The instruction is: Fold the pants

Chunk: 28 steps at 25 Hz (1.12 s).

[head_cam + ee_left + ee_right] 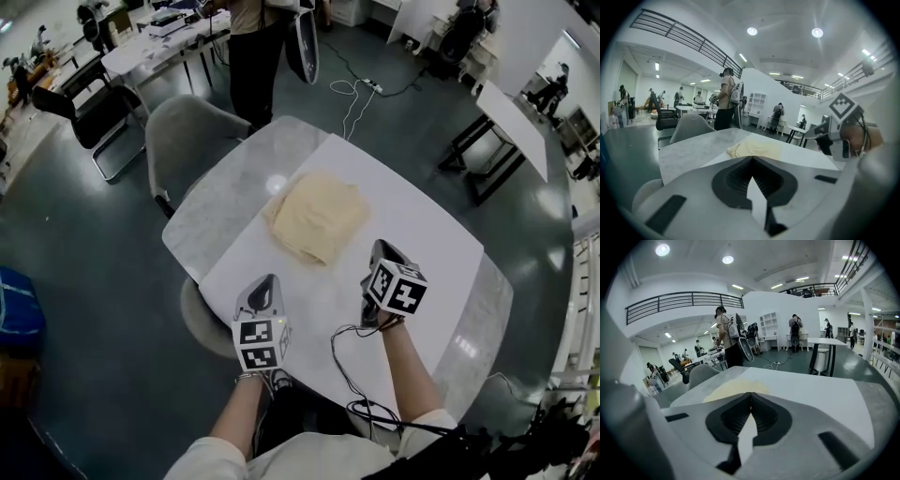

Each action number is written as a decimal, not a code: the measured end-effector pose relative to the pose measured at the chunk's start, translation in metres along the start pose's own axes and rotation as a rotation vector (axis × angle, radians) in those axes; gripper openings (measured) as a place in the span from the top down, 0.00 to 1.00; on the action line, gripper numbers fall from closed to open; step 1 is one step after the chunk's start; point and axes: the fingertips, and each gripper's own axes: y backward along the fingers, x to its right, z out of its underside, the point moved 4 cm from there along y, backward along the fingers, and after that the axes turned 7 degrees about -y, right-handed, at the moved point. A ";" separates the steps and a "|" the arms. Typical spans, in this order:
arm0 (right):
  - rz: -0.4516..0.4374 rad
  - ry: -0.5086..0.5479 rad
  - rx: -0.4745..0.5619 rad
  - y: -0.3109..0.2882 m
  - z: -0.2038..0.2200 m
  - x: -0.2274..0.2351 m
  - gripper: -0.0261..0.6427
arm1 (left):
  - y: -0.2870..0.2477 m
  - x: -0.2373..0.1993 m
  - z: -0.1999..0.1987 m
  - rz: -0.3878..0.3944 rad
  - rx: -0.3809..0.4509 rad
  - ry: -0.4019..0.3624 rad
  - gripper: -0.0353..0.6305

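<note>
Two tongs hover over the near side of the table: the left tongs are together, empty; the folded pants lie ahead, apart from both; the right tongs are also together, empty. I think a low sweep could catch a loose edge and undo the fold.

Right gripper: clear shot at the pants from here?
Probably yes. The right gripper is shut and empty, short of the pants, with only bare table between them. Its jaws would need to open first.
</note>
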 end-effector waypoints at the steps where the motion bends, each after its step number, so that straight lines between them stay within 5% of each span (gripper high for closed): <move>1: 0.009 0.007 0.005 0.011 0.002 0.006 0.97 | 0.005 0.006 -0.004 -0.001 0.007 -0.003 0.95; 14: -0.020 0.021 0.068 0.122 0.014 0.044 0.97 | 0.076 0.059 -0.053 -0.044 0.079 -0.074 0.95; 28: -0.043 0.049 0.107 0.152 0.007 0.053 0.97 | 0.085 0.087 -0.056 -0.058 0.074 -0.092 0.95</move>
